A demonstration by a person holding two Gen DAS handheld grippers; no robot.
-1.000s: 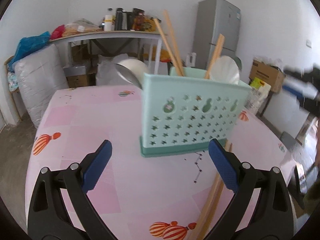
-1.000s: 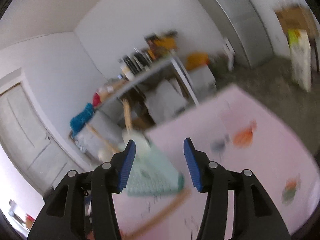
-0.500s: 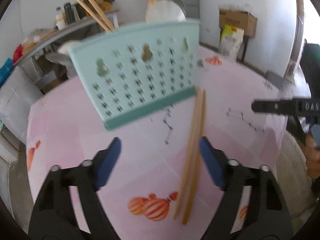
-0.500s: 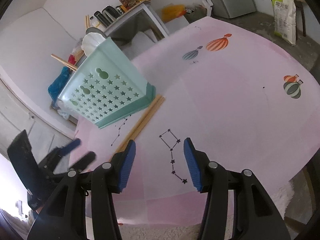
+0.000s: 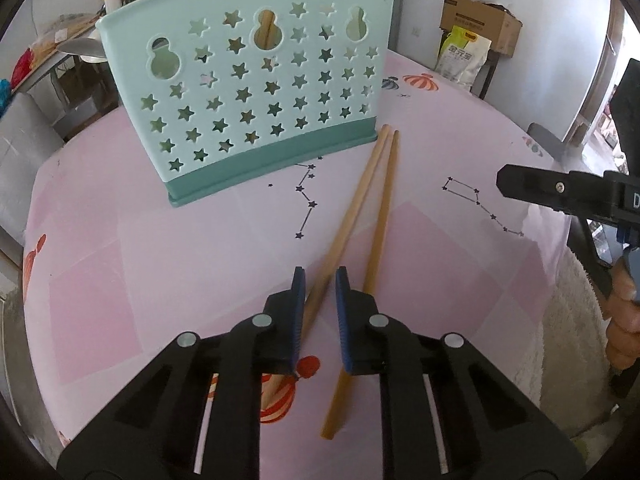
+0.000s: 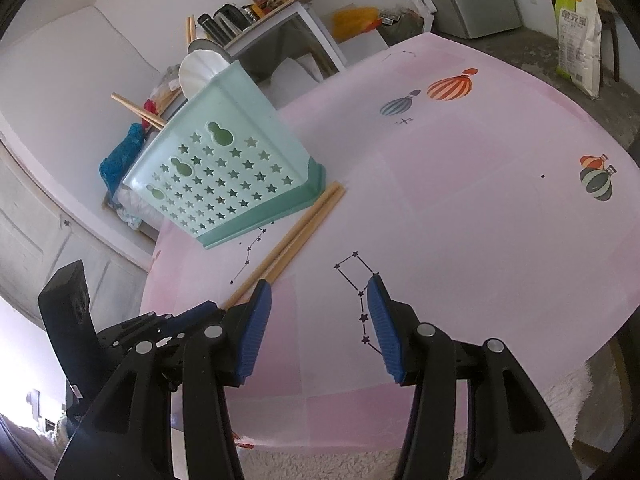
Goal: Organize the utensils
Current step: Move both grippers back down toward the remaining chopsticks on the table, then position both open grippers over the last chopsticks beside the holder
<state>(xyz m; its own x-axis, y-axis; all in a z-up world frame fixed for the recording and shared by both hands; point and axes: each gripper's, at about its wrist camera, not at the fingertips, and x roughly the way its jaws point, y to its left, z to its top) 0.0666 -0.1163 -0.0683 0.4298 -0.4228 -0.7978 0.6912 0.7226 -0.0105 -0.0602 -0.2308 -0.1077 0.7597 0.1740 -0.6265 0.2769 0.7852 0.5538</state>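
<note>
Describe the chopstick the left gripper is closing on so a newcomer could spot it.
On the pink tablecloth, find the mint utensil basket. Two wooden chopsticks run from its right corner toward the camera. The target chopstick is the left one, passing between the left gripper's blue pads.

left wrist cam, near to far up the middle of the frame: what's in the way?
left gripper, jaws narrowed around one chopstick → pair of chopsticks flat on the pink table → mint utensil basket → cardboard box by the back wall.
</note>
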